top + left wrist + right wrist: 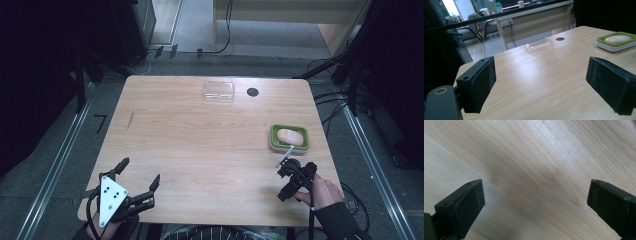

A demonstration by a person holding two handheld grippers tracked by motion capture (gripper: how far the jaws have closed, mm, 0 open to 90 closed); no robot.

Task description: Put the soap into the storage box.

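Soap (289,135), pale and oval, sits in a green-rimmed white soap dish (275,141) near the table's right edge, about mid-depth. High view: clear plastic lid (219,91) near the far edge at centre, small dark hole (252,92) just to its right. Left gripper (139,174) over the near-left corner, jaws wide apart, holding nothing. Right gripper (296,176) near the right edge, just nearer than the dish, tilted down at the table (190,145); hand (325,192) behind it.

Left gripper view: left gripper (541,82) spread wide, nothing between the pads; lid (538,45) and hole (560,39) ahead, dish (614,45) with soap (618,38) at right.

Right gripper view: right gripper (535,201) wide apart over bare wood (531,165), gripping nothing.
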